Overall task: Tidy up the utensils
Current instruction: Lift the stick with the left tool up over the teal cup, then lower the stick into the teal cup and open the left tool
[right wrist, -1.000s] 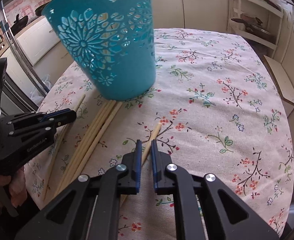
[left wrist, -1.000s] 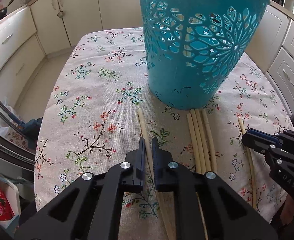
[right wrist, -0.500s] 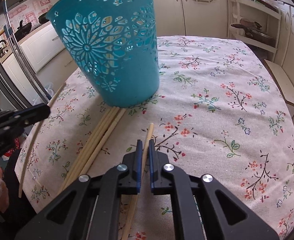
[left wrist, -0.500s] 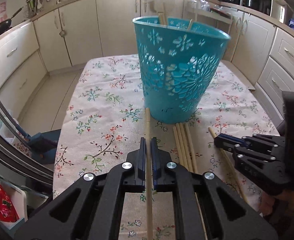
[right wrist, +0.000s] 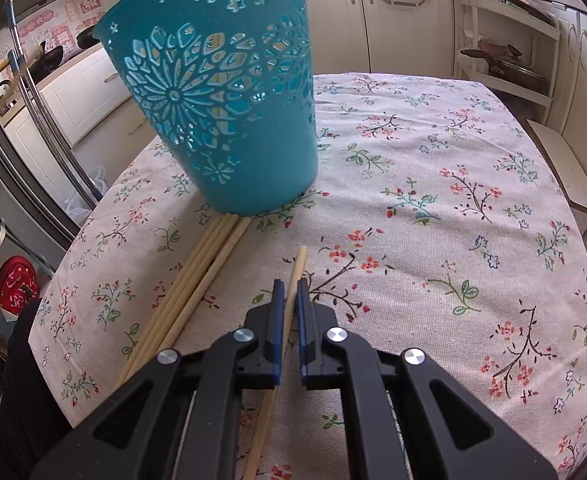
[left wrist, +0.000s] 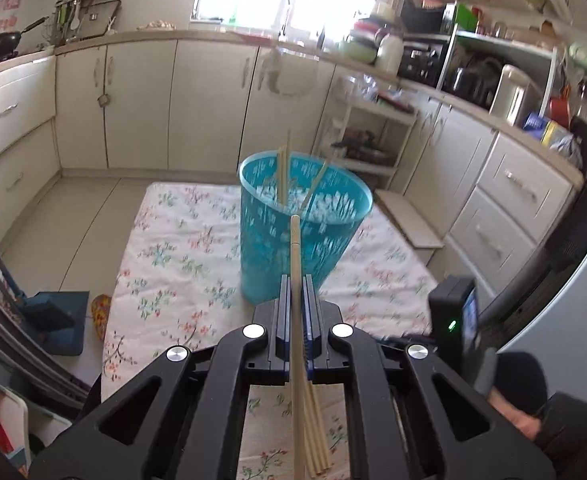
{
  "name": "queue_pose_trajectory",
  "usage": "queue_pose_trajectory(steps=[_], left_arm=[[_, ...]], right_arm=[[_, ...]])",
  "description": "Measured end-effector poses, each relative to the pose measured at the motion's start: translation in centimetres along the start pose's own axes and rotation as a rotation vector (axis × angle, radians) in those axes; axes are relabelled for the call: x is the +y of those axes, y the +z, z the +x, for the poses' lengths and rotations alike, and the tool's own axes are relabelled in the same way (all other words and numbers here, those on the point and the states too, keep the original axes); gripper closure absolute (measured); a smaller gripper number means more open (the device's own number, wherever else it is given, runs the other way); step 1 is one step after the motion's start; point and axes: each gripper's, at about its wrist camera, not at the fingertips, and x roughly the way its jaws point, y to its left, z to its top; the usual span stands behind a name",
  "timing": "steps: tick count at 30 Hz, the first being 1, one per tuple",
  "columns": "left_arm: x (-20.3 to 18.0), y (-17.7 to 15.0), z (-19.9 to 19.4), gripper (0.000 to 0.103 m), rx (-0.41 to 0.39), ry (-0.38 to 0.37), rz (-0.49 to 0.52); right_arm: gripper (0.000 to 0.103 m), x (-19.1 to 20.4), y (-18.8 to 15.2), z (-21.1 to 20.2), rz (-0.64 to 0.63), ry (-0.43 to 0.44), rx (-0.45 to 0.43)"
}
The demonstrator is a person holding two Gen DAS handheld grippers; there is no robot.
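A pale wooden chopstick point(left wrist: 296, 264) is clamped in the left gripper point(left wrist: 295, 286), its far tip near the teal cut-out basket point(left wrist: 305, 232). The right gripper point(right wrist: 286, 292) straddles another chopstick point(right wrist: 293, 280) on the floral tablecloth point(right wrist: 433, 200); whether it pinches it, I cannot tell.

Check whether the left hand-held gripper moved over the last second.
Yes. The left hand-held gripper rose away from the table, lifting its chopstick above the basket.

Red-and-white paper signs point(right wrist: 78, 7) hang on the far kitchen wall in the right wrist view — Chinese-style characters, too small to make out. Nothing else carries legible text — no brands, no numbers
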Motion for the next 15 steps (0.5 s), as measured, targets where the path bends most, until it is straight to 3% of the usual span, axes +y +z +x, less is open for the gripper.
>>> queue_pose_trajectory(steps=[6,15], left_arm=[[-0.9,4.1,-1.5,0.098,-0.097,-0.028,-0.009],[-1.5,9.7,-1.6,0.098,-0.263,0.003,-0.030]], right_arm=[[0.098,-0.1,0.1,0.1,0.008,0.008,0.000],[0.098,-0.7,0.2,0.2,0.026,0.026,-0.001]])
